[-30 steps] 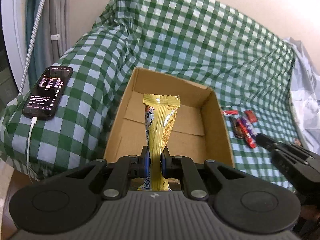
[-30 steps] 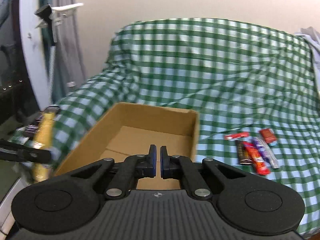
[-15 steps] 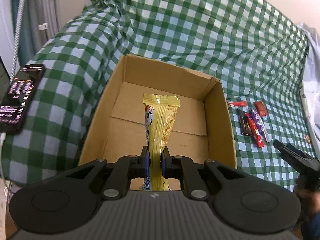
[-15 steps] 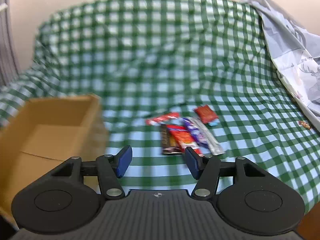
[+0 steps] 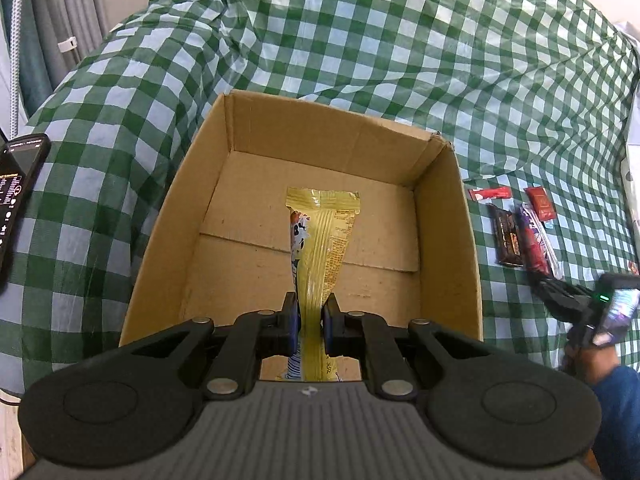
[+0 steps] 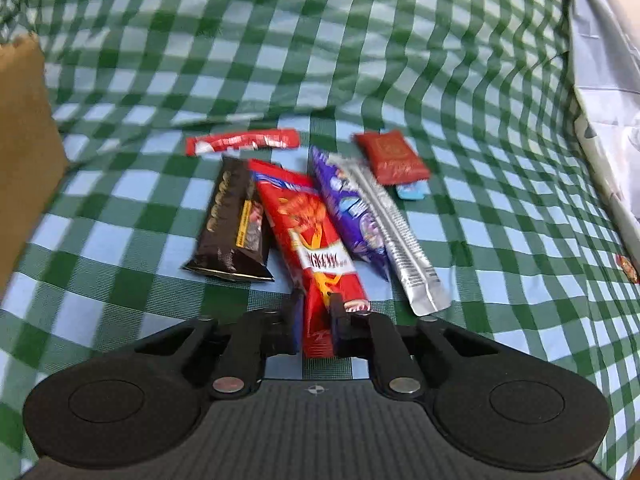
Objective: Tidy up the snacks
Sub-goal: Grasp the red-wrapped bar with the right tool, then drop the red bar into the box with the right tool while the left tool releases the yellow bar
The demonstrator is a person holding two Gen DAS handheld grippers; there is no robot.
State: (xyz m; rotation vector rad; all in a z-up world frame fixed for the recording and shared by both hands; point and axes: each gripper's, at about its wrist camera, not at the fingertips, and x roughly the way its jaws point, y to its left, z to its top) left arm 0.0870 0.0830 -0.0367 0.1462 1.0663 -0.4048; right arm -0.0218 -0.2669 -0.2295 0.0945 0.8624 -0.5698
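Observation:
My left gripper (image 5: pixel 310 312) is shut on a yellow snack packet (image 5: pixel 324 232), which hangs over the inside of an open cardboard box (image 5: pixel 448 216) on the green checked cloth. To the right of the box lies a pile of snacks. My right gripper (image 6: pixel 316 308) is down at that pile, shut on the near end of a long red packet (image 6: pixel 312 232). Beside it lie a dark brown packet (image 6: pixel 234 224), a purple packet (image 6: pixel 348 208), a silver stick (image 6: pixel 400 232), a thin red stick (image 6: pixel 244 142) and a red sachet (image 6: pixel 392 156). The box's corner (image 6: pixel 24 120) shows at the left.
A phone (image 5: pixel 16 196) with a lit screen lies on the cloth left of the box. Pale grey fabric (image 6: pixel 608 100) covers the right edge, with a small wrapped sweet (image 6: pixel 626 266) near it. A blue sleeve (image 5: pixel 616 400) shows behind the right gripper. Curtains (image 5: pixel 40 20) hang at far left.
The left gripper moved forward over the box, still holding the yellow packet. The right gripper swung right from the box to the pile, dropped, opened, then closed on the red packet.

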